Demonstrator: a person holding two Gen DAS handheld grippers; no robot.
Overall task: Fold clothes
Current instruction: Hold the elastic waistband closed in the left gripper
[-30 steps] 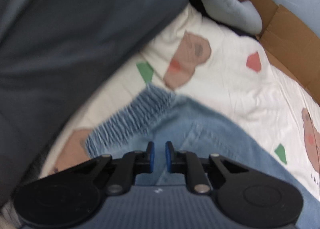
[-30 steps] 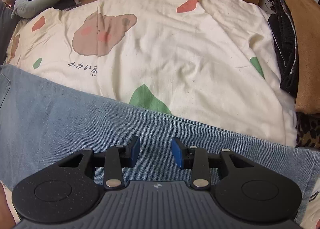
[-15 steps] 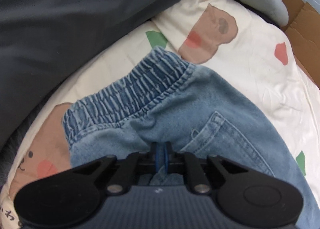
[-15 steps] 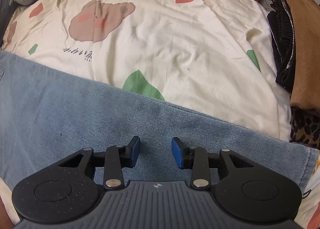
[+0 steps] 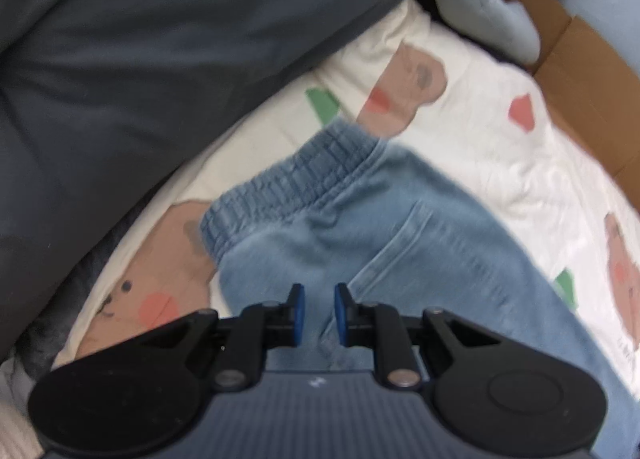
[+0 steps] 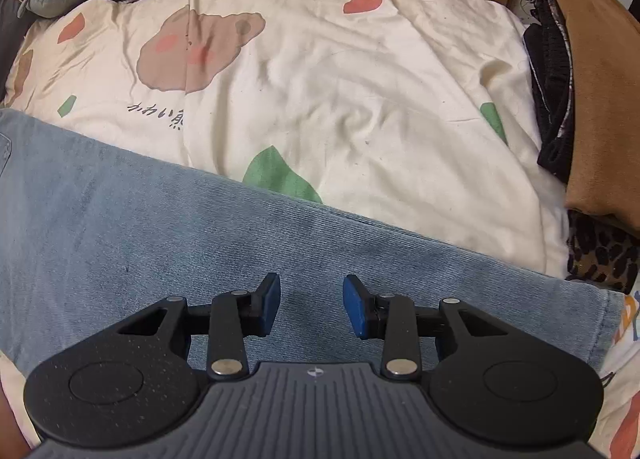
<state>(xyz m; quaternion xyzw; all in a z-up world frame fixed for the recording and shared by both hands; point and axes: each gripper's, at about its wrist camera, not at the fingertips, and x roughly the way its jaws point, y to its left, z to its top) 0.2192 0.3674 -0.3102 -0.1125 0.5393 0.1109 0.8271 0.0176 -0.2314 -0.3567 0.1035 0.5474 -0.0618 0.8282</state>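
both your tools stand open over the jeans [image 6: 168,227]: left tool [image 5: 319,309] near the waistband [image 5: 288,183], right tool [image 6: 311,305] above the leg; clothes pile [image 6: 576,99] crowds the bed's [image 6: 360,91] right edge.

- Left gripper [image 5: 319,311]: matte black linkage arms, blue pads [image 5: 298,309], silver pivot screws, ribbed grey housing with a small white mark.
- Right gripper [image 6: 311,309]: identical build; black speckled round hubs, blue pads [image 6: 270,305], crosshair mark on housing.
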